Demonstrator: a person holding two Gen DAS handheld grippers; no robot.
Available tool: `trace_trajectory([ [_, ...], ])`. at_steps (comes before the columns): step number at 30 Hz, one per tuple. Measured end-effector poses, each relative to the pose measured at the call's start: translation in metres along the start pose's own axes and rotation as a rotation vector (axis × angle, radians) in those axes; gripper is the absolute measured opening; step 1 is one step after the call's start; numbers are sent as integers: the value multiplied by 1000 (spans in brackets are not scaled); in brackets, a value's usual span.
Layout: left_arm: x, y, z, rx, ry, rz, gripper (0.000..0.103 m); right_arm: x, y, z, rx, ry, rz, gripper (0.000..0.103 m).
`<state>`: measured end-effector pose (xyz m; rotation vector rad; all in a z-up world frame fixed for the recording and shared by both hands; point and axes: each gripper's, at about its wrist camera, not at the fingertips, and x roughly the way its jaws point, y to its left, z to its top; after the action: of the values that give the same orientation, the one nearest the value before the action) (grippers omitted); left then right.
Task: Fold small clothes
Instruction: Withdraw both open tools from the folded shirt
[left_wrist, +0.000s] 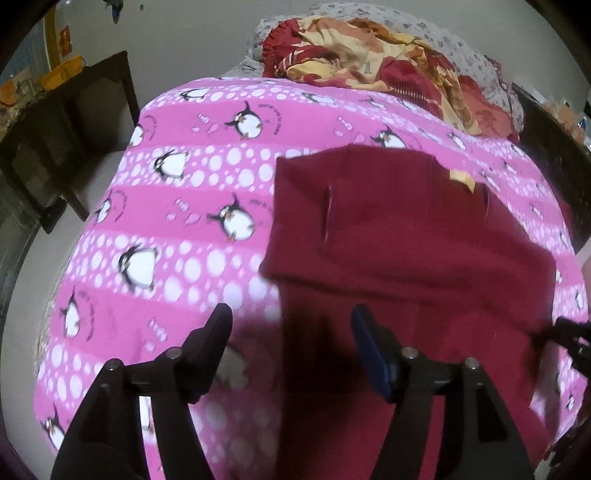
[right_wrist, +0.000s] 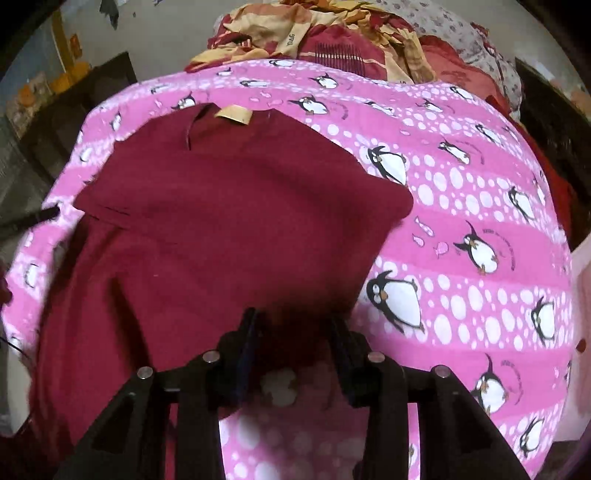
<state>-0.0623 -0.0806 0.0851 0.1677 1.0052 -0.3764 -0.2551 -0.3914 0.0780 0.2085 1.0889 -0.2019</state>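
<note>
A small maroon shirt (left_wrist: 406, 240) with a tan neck label (left_wrist: 461, 179) lies on the pink penguin bedsheet (left_wrist: 184, 229), both sleeves folded in over the body. My left gripper (left_wrist: 291, 321) is open and empty above the shirt's lower left edge. In the right wrist view the shirt (right_wrist: 221, 221) lies left of centre. My right gripper (right_wrist: 295, 325) is open, its jaws set around the shirt's lower right edge without pinching it. The right gripper's tip (left_wrist: 569, 332) shows at the left view's right edge.
A heap of red and yellow clothes (left_wrist: 369, 62) lies at the far end of the bed by a grey patterned pillow (left_wrist: 454, 48). A dark wooden stand (left_wrist: 62, 140) is left of the bed. Bare sheet (right_wrist: 480, 258) lies right of the shirt.
</note>
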Motion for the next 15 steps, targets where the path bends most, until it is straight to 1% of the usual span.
trace_trajectory([
  [3,-5,0,-16,-3,8,1,66,-3,-1,-11,25,11,1,46],
  [5,-6,-1,-25,5,15,10,66,0,-3,-15,64,17,33,53],
  [7,-7,-2,-33,15,21,19,66,8,-7,-22,114,34,62,54],
  [8,-8,-1,-36,16,21,23,67,10,-7,-25,131,45,64,54],
  [11,-12,-1,-43,20,26,22,67,13,-6,-31,150,67,86,54],
  [12,-14,-1,-45,21,26,22,67,11,-6,-32,154,70,108,55],
  [13,-15,0,-47,22,24,23,68,9,-5,-34,156,74,129,58],
  [15,-18,0,-51,22,24,22,69,7,-4,-36,152,80,139,62],
])
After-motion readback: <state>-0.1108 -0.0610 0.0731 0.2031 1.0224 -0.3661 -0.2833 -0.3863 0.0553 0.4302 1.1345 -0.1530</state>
